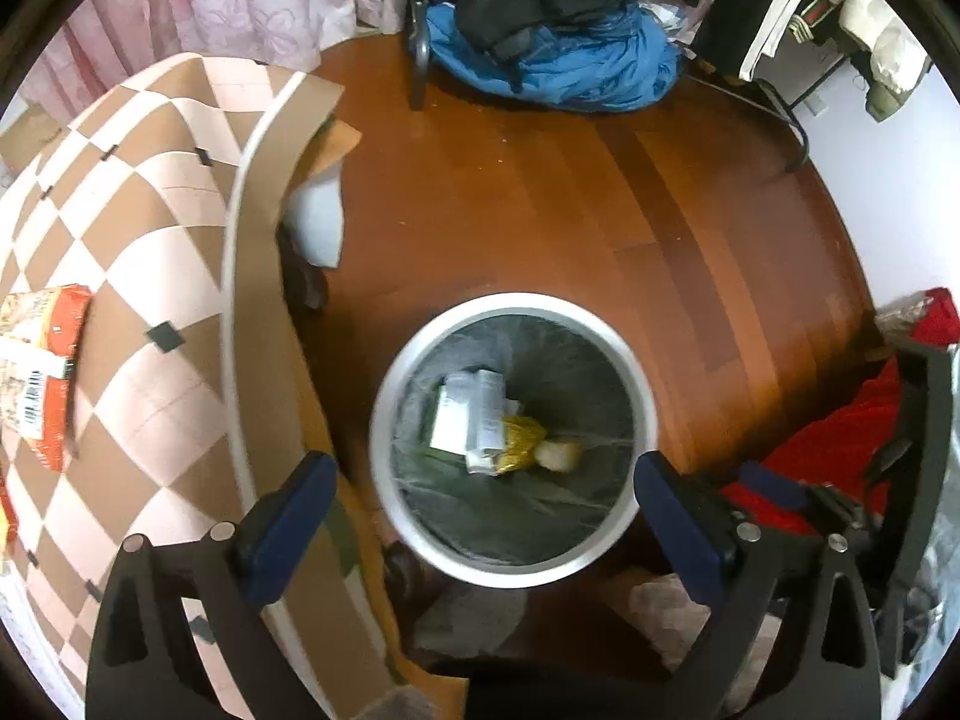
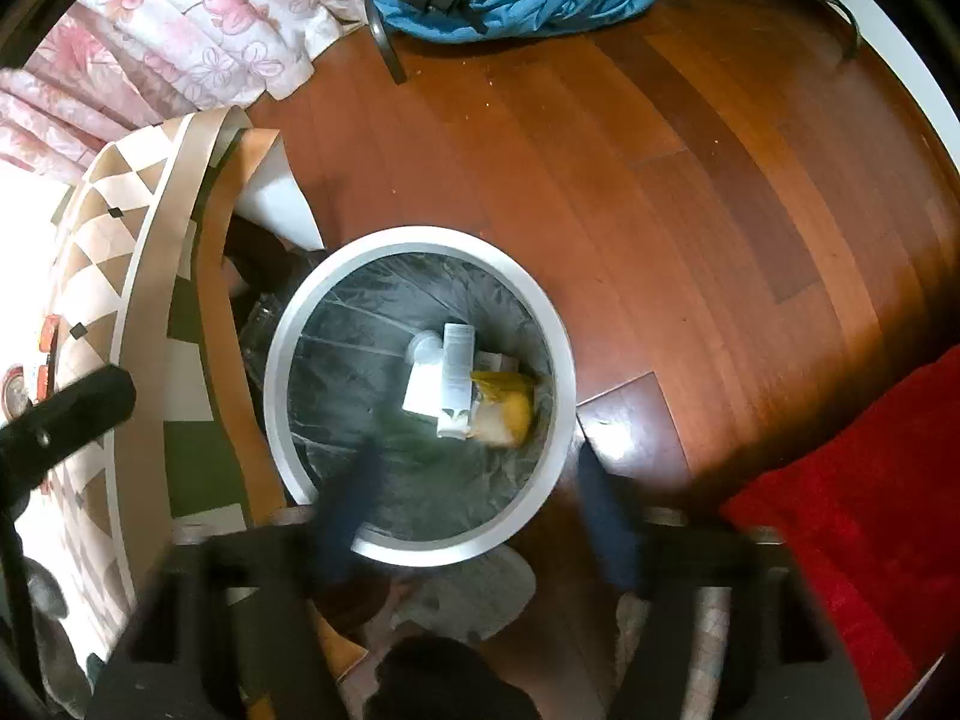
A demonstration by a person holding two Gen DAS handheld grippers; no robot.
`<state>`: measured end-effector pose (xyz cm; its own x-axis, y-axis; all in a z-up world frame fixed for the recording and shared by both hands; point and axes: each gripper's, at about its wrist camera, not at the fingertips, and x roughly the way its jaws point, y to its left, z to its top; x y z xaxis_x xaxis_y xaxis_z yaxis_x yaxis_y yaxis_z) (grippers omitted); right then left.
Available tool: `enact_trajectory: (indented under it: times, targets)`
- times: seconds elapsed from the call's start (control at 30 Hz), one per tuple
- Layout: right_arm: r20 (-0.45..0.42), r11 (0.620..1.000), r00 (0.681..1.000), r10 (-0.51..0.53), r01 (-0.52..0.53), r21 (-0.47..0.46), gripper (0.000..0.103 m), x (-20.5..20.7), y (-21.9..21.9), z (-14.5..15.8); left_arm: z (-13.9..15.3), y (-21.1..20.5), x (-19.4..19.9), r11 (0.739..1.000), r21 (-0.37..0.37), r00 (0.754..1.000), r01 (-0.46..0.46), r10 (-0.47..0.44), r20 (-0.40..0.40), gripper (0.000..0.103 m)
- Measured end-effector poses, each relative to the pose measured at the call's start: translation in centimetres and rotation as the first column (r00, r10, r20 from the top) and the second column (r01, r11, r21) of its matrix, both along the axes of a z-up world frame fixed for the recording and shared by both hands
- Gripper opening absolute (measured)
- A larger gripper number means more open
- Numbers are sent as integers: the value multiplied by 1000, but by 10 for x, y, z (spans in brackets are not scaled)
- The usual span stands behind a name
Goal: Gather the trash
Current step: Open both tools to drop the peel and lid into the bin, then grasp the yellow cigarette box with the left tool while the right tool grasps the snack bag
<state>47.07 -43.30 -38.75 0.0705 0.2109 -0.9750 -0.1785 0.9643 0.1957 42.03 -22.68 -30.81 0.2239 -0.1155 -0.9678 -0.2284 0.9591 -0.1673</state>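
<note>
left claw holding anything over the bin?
No: the left claw is open and empty above the bin, with trash lying inside.

A lived-in room around the wooden floor

A blue cloth heap with dark garments on top lies at the far edge, by pink floral curtains. A checkered brown-and-cream covering drapes the tabletop on the left; a red fabric spreads on the right.
</note>
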Motion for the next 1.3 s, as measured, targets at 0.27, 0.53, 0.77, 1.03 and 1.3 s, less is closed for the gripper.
enact_trajectory:
  times: [0.27, 0.53, 0.77, 1.03, 1.3]
  targets:
    - [39, 984, 999, 29, -22, -177, 103, -15, 7, 16, 8, 2, -21, 992, 127, 1000, 8, -10, 20, 101]
    - [41, 981, 999, 18, -10, -192, 103, -27, 4, 36, 22, -1, -30, 985, 172, 999, 13, -21, 41, 101]
    - [91, 986, 996, -3, 18, -165, 103, -43, -1, 77, 54, 3, -46, 983, 184, 995, -5, -14, 97, 101]
    - [184, 994, 983, -12, 31, -104, 103, -71, 0, 145, 104, 15, -79, 983, 184, 982, -29, -7, 189, 101]
    - [277, 1000, 961, -14, 17, -8, 103, -96, 15, 220, 161, 37, -111, 969, 224, 957, -102, 34, 288, 101]
